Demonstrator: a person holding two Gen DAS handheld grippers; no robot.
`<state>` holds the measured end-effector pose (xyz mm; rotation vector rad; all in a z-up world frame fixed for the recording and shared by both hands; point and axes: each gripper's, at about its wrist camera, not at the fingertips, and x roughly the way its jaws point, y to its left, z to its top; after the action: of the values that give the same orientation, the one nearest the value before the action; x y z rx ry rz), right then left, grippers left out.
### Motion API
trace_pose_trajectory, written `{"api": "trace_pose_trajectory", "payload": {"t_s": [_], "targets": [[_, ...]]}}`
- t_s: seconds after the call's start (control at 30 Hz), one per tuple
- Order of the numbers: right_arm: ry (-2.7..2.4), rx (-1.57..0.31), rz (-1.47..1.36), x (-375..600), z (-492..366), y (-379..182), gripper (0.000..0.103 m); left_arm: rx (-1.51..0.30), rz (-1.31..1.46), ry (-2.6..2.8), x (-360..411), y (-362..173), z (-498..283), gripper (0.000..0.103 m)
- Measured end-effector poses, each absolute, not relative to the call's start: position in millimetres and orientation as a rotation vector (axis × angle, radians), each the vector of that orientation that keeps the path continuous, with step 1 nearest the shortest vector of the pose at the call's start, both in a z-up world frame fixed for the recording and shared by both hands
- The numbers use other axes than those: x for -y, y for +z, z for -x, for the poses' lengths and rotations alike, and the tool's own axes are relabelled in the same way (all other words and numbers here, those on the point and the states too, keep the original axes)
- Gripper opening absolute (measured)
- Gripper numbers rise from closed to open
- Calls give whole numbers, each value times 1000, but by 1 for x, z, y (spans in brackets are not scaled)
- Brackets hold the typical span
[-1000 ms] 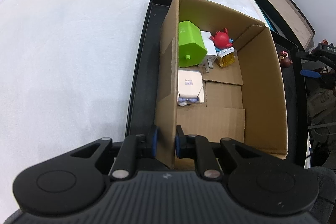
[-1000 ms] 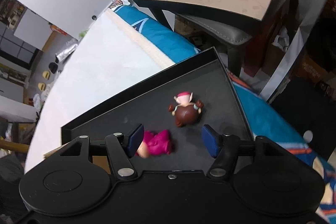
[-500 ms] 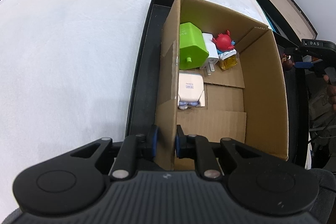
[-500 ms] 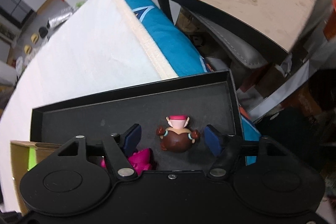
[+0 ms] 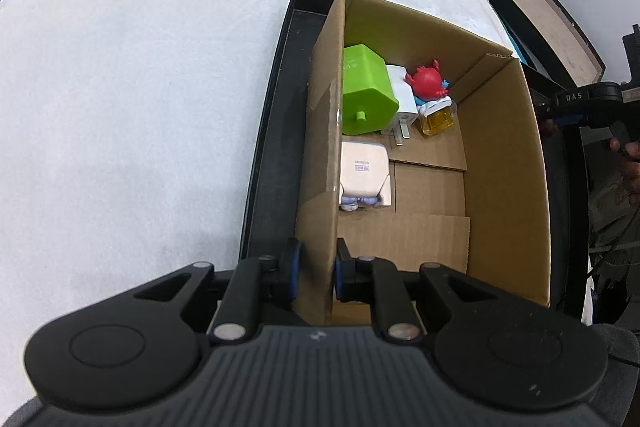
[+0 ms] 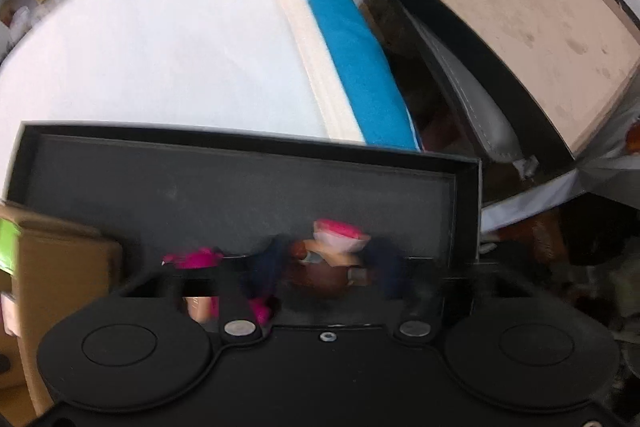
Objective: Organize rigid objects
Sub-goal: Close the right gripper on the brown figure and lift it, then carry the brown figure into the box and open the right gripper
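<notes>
While left claw (image 5: 315, 273) clamps box wall (image 5: 320, 147), right claw (image 6: 326, 269) brackets brown figurine (image 6: 324, 267), grip unclear; pink toy (image 6: 196, 259) beside.

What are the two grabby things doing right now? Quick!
Left hand-held gripper: shut on the cardboard box wall.
Right hand-held gripper: around the brown figurine in the black tray; too blurry to tell if it grips.

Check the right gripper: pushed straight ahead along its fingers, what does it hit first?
Most likely the brown figurine, already sitting between the right gripper fingers. Past it lies only the black tray floor, then its far wall. The frame is motion-blurred, so contact and depth are uncertain.
</notes>
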<state>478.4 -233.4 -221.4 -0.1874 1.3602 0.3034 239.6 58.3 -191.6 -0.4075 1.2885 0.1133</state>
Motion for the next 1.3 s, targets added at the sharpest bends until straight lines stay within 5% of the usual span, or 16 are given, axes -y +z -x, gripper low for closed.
{"api": "trace_pose_trajectory", "payload": {"t_s": [1.3], "targets": [[454, -1199, 252, 168, -383, -102, 41, -1226, 441, 46, -66, -183, -224, 16]]}}
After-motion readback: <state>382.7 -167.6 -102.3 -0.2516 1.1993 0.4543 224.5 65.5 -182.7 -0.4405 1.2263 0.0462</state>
